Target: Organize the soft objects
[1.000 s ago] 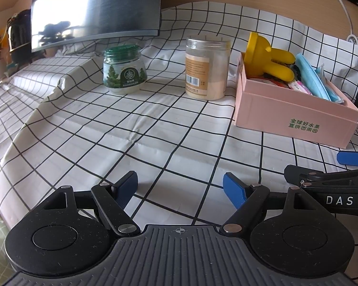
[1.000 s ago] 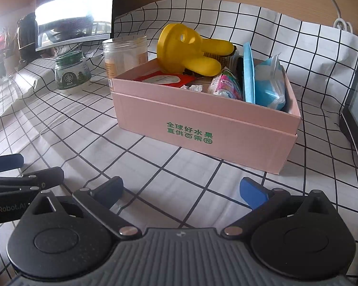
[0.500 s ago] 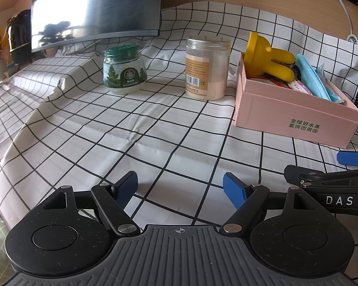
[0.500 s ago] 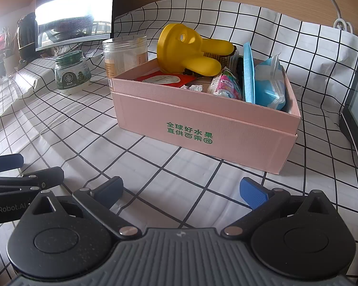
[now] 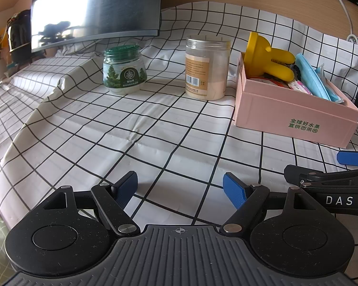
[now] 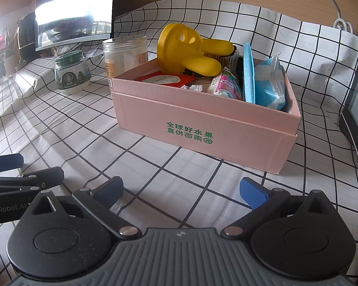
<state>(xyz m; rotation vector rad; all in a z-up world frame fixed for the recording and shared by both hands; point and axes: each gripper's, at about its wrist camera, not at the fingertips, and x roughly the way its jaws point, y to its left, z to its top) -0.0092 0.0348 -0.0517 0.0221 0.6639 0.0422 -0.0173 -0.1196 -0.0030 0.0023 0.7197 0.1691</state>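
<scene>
Resting low over the checked tablecloth (image 5: 169, 128), the left gripper (image 5: 180, 188) is seen with its blue fingers (image 5: 234, 191) spread wide apart, and nothing is held between them. The right gripper (image 6: 181, 190) is held the same way, wide open and holding nothing, just beside the left one. A pink box (image 6: 202, 128) with green writing is set on the tabletop in front of the right gripper. Inside the box, a yellow bunny-shaped toy (image 6: 188, 50) is leaned at the back, a red packet (image 6: 164, 79) is laid flat, a pink snack pack (image 6: 225, 85) is tucked in the middle, and a blue pack of face masks (image 6: 269, 88) is stood at the right end. A clear jar of pale powder (image 5: 206, 68) is placed just beside the box, and a green-lidded jar (image 5: 124, 69) is set farther left. A dark monitor (image 5: 95, 7) is seen behind them.
</scene>
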